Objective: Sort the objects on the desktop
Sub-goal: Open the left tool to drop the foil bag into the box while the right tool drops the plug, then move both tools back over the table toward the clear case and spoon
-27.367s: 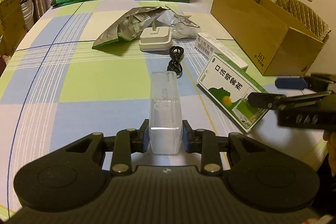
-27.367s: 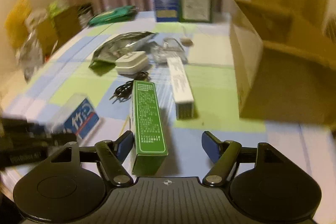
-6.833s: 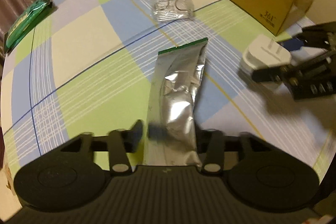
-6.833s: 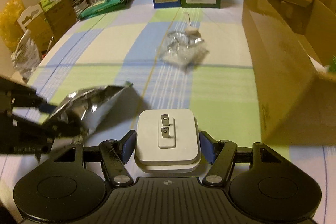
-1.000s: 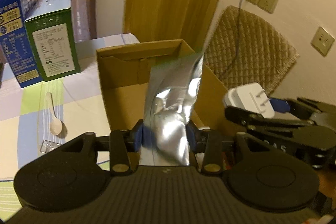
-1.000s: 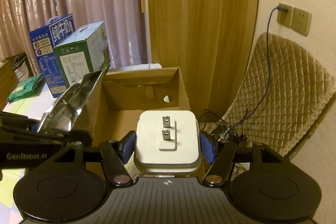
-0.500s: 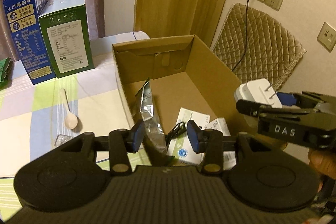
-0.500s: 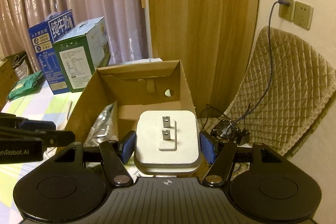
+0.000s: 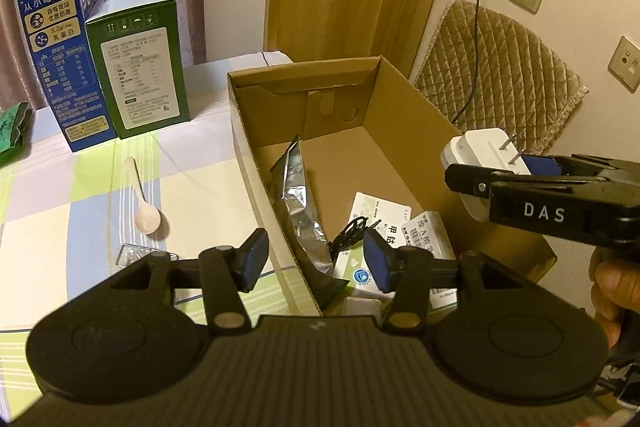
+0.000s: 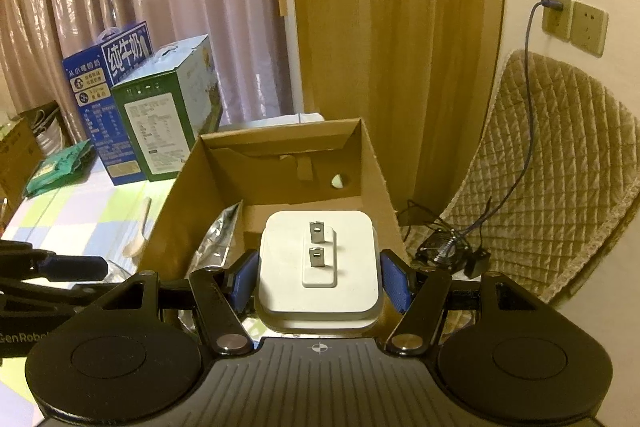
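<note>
Left wrist view. The left gripper [image 9: 316, 259] stands released with nothing between its blue pads; its jaws have just been opening. The crinkled silver foil pouch with a green edge [image 9: 298, 203], clamped in them a second ago, now lies inside the open brown cardboard box [image 9: 404, 131], leaning against the box's left wall. Judgement: that item is sorted and this hand is free for the next object. Beside the pouch on the box floor lie a coiled black cable [image 9: 352, 233] and white printed medicine cartons [image 9: 380, 211]. Left on the checked tablecloth [image 9: 80, 227] are a pale plastic spoon [image 9: 146, 215] and a clear blister pack [image 9: 134, 253], partly hidden by the gripper body; judged, these are the remaining work. The gripper is angled down over the box's near left corner. A hand [image 9: 612, 291] shows at the right edge, under the other tool.

Right wrist view. The right gripper [image 10: 318, 283] is clenched on the square white plug adapter with two metal prongs [image 10: 318, 263], prongs facing up, exactly as half a second ago. It is held above the box opening, tilted downward, and has not been let go. Judgement: the adapter's release is the step in hand; from here it should fall clear of the box's walls.
</note>
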Available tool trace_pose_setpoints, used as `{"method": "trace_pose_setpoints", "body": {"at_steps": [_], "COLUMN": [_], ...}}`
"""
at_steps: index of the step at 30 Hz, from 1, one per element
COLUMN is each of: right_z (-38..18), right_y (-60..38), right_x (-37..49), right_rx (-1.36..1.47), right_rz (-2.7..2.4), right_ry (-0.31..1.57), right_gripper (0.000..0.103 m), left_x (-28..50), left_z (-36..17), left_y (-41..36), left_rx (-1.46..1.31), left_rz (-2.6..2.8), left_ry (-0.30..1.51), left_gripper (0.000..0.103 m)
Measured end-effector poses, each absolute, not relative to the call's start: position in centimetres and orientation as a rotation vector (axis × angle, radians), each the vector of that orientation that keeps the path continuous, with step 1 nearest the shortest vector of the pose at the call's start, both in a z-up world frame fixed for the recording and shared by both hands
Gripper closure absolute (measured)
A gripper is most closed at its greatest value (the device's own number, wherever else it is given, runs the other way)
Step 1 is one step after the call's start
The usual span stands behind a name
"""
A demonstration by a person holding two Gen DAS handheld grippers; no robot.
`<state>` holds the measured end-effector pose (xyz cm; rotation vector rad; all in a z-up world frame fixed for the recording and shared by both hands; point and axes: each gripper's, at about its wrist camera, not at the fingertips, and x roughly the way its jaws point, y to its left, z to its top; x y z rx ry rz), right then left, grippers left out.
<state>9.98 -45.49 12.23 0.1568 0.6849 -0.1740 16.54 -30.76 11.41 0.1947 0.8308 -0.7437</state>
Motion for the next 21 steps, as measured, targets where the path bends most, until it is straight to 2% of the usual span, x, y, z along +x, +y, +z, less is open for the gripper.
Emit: {"method": "trace_pose_setpoints", "body": {"at_steps": [3,7,17,21], "right_z": [12.2,12.4,12.7,13.2], "right_y": [-45.5,-45.3,-45.3,-45.0], "right_x": [10.3,10.3,8.7,7.5], "right_rx": [0.18,0.176,0.182,0.186], "right_rz": [-0.146,-0.149,-0.162,-0.168], "right_ry": [0.683,0.676,0.684,0.68], "right_gripper": [0.041,0.03,0.026,0.024], "left_x": [16.7,16.7,16.0,15.2], "left_z": [11.3,11.2,11.4,11.8], "left_y": [-30.4,-29.8,-28.4,-27.6], "left_rx": [0.187,0.187,0.194,0.202], "left_rz": [-0.743,-0.737,-0.718,-0.711], "left_ry": [0.836,0.841,0.839,0.833], "left_gripper": [0.047,0.045,0.042,0.036]}}
